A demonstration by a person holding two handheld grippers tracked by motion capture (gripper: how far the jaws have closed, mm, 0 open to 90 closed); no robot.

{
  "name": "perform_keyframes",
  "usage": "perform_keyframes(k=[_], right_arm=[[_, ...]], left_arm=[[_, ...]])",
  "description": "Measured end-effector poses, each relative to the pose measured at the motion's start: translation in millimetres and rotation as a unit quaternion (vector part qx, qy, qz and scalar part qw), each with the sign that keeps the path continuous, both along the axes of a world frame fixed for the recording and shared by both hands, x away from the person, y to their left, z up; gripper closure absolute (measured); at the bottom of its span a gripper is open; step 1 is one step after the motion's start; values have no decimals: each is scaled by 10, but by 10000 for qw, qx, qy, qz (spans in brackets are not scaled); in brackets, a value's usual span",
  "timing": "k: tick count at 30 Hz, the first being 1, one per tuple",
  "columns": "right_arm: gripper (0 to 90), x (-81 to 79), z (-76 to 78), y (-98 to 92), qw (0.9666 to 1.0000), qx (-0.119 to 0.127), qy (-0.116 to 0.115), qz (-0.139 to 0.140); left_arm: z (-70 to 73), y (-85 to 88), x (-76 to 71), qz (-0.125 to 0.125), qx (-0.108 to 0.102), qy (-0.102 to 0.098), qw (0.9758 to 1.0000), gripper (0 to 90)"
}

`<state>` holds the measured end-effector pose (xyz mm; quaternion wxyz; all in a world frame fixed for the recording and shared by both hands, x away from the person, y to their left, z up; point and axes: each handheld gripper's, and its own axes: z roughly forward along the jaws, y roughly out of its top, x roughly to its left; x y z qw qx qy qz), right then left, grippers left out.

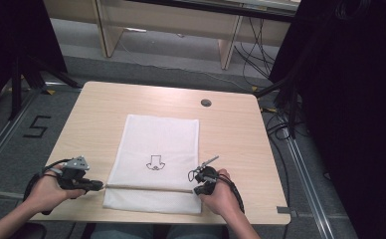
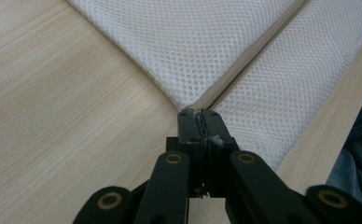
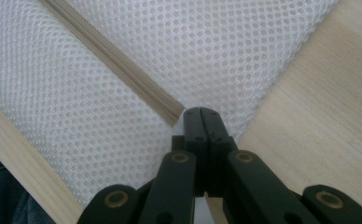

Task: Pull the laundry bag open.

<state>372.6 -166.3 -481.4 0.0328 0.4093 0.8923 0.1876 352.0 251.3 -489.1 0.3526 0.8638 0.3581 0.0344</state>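
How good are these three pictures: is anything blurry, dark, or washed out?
High view: soft, even light on the pale wooden table, dark surroundings, the white mesh laundry bag a little coarse in detail. Left gripper view: mesh holes sharp, the black left gripper close to the lens and slightly soft. Right gripper view: crisp mesh, the black right gripper looming large, no glare.

Light wood table (image 1: 241, 144) with round grey cable grommet (image 1: 206, 103) near far edge, grey floor marked with black numeral 5 (image 1: 36, 126) at left, loose cables (image 1: 260, 55) beyond, pale wooden furniture legs (image 1: 106, 30) behind
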Motion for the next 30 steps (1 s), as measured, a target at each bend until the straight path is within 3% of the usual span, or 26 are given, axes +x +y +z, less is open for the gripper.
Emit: perform_keyframes(k=[1,6,7,8,9,10,12,13,14,16,17,19,22,23,24,25,26,30], right_arm=[[900,0,0,-1,10000,7,3,-3],[900,9,-5,-13,10000,50,10,-10],[900,3,-4,-16,9999,72,53,-119],[900,-3,-5,-26,9997,123,91,-177],[900,-8,-7,-33,9997,147,83,-194],[900,-8,-14,-52,9996,232,33,-156],[895,-13,-22,-69,9993,304,51,-201],[886,-24,-14,-65,9992,307,96,-248],[865,-22,-12,-67,9991,334,97,-255],[841,-30,-2,-64,9986,363,197,-337],[781,-30,-2,-68,9984,403,191,-341],[716,-42,-11,-59,9978,569,139,-311],[687,-103,29,-29,9982,494,24,-346],[680,-111,55,-29,9977,578,-48,-338],[671,-136,83,-11,9965,652,32,-517],[661,-127,96,-22,9963,707,-118,-467],[645,-97,103,-60,9960,707,-453,-300],[631,-74,111,-130,9936,828,-632,-437]], left_arm=[[-1,9,11,-11,73,-26,10000,880],[-15,-6,1,-124,12,-97,9999,874],[-17,-8,-4,-97,-67,-123,9999,873],[-10,7,5,-145,-15,-175,9997,870],[2,7,-5,-11,-242,-188,9995,864],[30,34,3,58,-322,-286,9991,845],[78,67,13,281,-676,-433,9964,791],[101,81,31,427,-891,-636,9931,755],[114,81,52,535,-950,-698,9916,699],[109,55,110,690,-939,-868,9894,640],[109,44,139,713,-858,-869,9899,602],[89,-22,208,847,-868,-923,9883,585],[75,-144,307,882,-972,-912,9872,569],[72,-169,325,866,-954,-943,9872,568],[61,-195,342,845,-925,-990,9872,567],[45,-211,354,831,-801,-1020,9881,564],[25,-212,355,830,-714,-1070,9882,558],[-31,-132,359,941,-600,-974,9890,555]])
